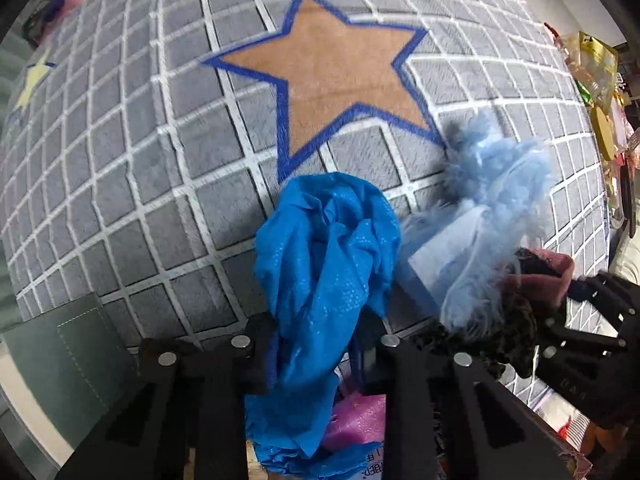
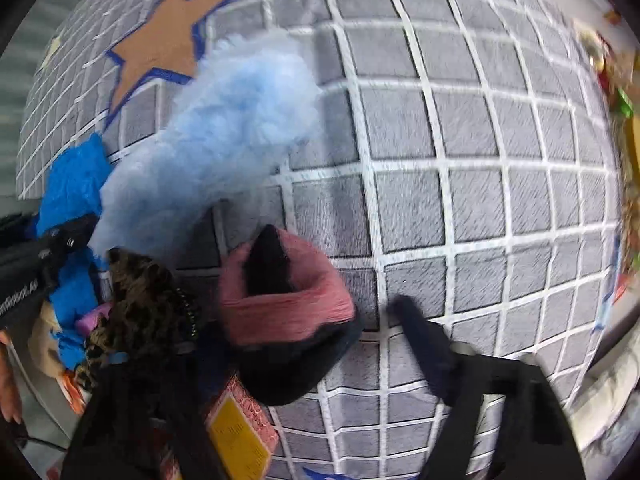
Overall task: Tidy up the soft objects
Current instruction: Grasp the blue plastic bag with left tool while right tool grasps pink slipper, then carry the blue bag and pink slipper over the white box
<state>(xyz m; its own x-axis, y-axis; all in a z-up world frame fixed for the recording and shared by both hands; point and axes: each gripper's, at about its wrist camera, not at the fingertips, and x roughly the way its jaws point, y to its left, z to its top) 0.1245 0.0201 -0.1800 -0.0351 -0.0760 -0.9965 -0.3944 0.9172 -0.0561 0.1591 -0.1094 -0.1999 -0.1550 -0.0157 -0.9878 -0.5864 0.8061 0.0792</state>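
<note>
Your left hand-held gripper (image 1: pixel 316 346) is clamped on the bright blue cloth (image 1: pixel 326 248), which bunches up between its fingers over the grey checked rug (image 1: pixel 168 152). Your right hand-held gripper (image 2: pixel 288 344) has the pink-and-black fabric piece (image 2: pixel 286 304) between its fingers; its left finger is buried under that fabric, so I cannot tell if it grips. Beside both lie the pale blue fluffy piece (image 2: pixel 224 132) and a leopard-print cloth (image 2: pixel 136 300), partly hidden. An orange star (image 1: pixel 332 76) lies beyond.
</note>
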